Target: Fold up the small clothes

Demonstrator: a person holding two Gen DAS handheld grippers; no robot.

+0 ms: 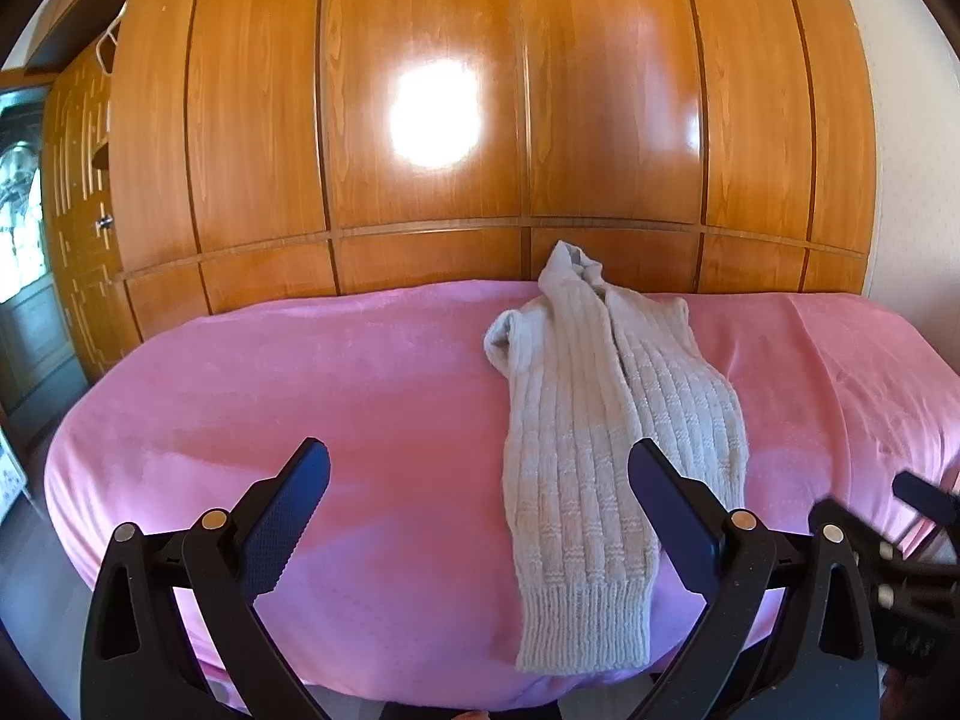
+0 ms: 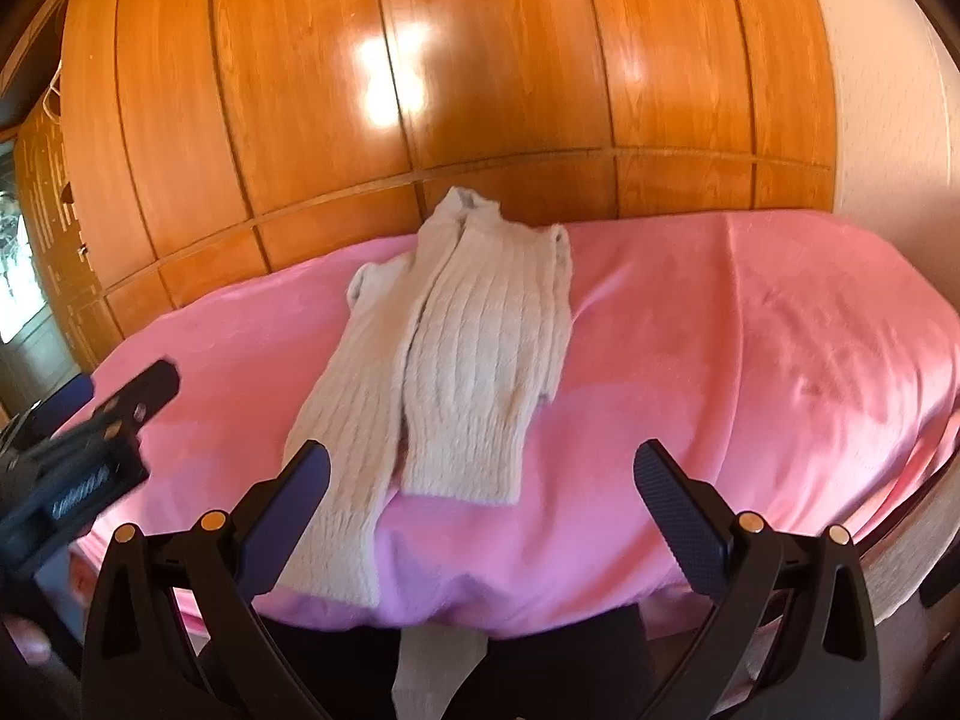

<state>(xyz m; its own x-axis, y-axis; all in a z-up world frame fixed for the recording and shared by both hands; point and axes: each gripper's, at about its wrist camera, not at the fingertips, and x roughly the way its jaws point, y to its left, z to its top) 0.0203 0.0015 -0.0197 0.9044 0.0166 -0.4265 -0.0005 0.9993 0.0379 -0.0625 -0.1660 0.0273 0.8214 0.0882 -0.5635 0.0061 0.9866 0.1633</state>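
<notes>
In the left wrist view, a pair of pale ribbed knit socks (image 1: pixel 606 420) lies lengthwise on the pink blanket (image 1: pixel 300 396) that covers the bed, cuffs toward the near edge, toes toward the wooden wardrobe (image 1: pixel 420 120) behind. The left hand-held gripper (image 1: pixel 479 468) hovers just short of the socks' cuffs, its jaws spread wide and holding nothing; its right finger overlaps the socks' right edge in the picture, but whether it touches I cannot tell.

In the right wrist view, the socks (image 2: pixel 444 360) lie stretched at full length, side by side, one cuff reaching nearer the bed's edge than the other. The right hand-held gripper (image 2: pixel 480 471) is likewise wide and empty, just near the cuffs. No fold shows yet, so I judge the folding is all still to do.
</notes>
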